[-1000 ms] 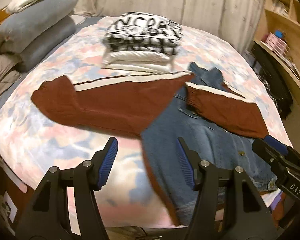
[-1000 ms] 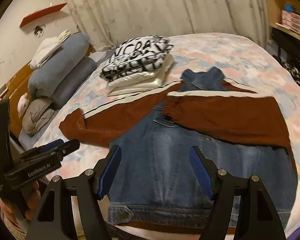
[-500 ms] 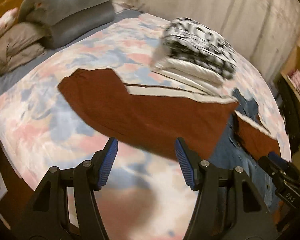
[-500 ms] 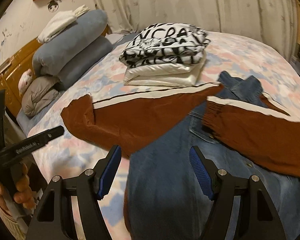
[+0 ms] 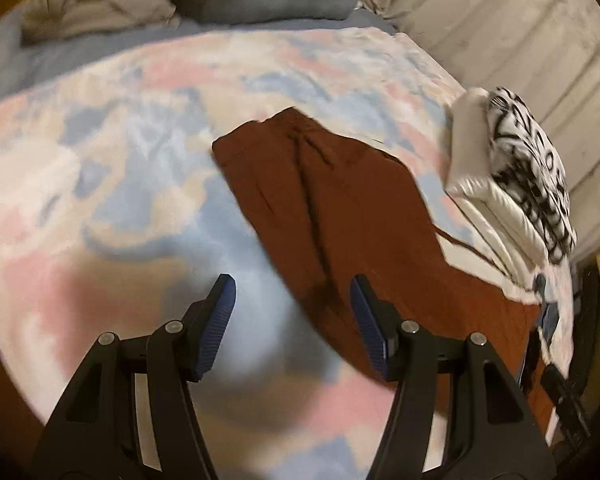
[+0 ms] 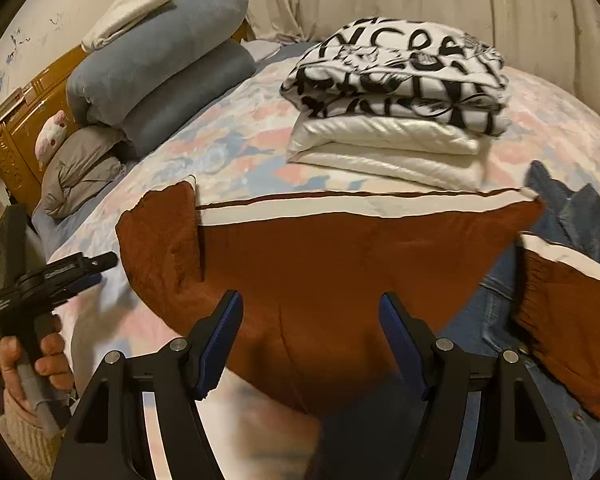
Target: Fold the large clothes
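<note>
Folded stack (image 6: 396,100) behind spread jacket (image 6: 340,264), pillows (image 6: 156,76) left

Denim jacket (image 6: 500,340) flat on the bedspread — rust-brown, cream-striped sleeves (image 6: 340,264) spread out, 1 folded across its front.

Left tongs (image 5: 291,326): black arms, blue ribbed pads, jaws apart, empty, angled downward.
Right tongs (image 6: 311,340): same build, jaws wide, empty.
Left hand (image 6: 34,360): gripping the handle.

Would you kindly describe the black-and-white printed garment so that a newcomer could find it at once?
Start at the bed with the pink and blue patterned cover. Toward the curtain side sits a pile of folded clothes, just beyond the spread rust-brown sleeve. The printed garment is the top piece of that pile, lying on a plain shiny white folded one; it alone carries bold black lettering.
</note>
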A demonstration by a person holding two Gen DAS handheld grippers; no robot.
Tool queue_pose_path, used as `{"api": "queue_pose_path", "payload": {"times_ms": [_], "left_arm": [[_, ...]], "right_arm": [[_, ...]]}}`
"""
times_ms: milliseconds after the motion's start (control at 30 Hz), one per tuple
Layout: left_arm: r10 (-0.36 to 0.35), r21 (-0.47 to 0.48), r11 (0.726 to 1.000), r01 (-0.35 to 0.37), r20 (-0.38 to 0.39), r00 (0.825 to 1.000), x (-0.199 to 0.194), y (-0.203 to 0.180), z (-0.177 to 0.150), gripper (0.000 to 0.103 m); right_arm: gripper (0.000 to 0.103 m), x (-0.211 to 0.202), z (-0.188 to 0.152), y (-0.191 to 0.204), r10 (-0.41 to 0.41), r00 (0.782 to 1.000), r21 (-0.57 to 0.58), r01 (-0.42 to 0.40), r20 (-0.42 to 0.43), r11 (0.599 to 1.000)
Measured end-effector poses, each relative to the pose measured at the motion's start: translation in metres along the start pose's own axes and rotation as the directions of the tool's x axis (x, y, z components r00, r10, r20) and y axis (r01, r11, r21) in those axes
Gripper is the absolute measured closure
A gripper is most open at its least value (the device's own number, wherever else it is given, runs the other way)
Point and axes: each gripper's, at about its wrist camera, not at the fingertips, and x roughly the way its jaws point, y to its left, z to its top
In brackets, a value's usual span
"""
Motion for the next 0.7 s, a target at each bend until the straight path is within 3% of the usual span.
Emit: {"api": "queue_pose_path", "payload": {"times_ms": [167,333,367,400,467,633,700], "left_arm": [[-0.046,-0.08,0.996,0.045,-0.009,0.999,0.038,0.018,0.015,0.046],[-0.031,-0.058,0.998,0.031,-0.005,0.999,0.061,0.008,0.027,0.047],[-0.02,-0.048,0.999,0.02,0.0,1.0,0.063,0.005,0.028,0.057],[-0.003,-0.031,1.0,0.003,0.003,1.0,0.066,0.001,0.029,0.08],[0.013,-0.017,1.0,-0.013,0.001,1.0,0.063,-0.006,0.03,0.1],[0.13,0.132,0.98,-0.15,0.153,0.98,0.005,-0.062,0.022,0.102],[0.115,0.191,0.969,-0.157,0.211,0.971,-0.026,-0.09,0.016,0.102]], "right_arm": [[0.032,0.024,-0.004,-0.003,0.021,0.999,0.019,-0.02,-0.038,1.0],[0.032,0.04,-0.011,-0.01,0.037,0.997,0.05,-0.034,-0.072,0.998],[0.032,0.041,-0.012,-0.011,0.041,0.996,0.055,-0.037,-0.073,0.998],[0.032,0.043,-0.012,-0.012,0.044,0.996,0.06,-0.04,-0.073,0.997],[0.032,0.042,-0.014,-0.015,0.049,0.996,0.069,-0.044,-0.07,0.997],[0.032,0.018,-0.018,-0.03,0.058,0.997,0.106,-0.053,-0.041,0.993],[0.032,0.001,-0.017,-0.041,0.06,0.998,0.127,-0.058,-0.011,0.99]]}}
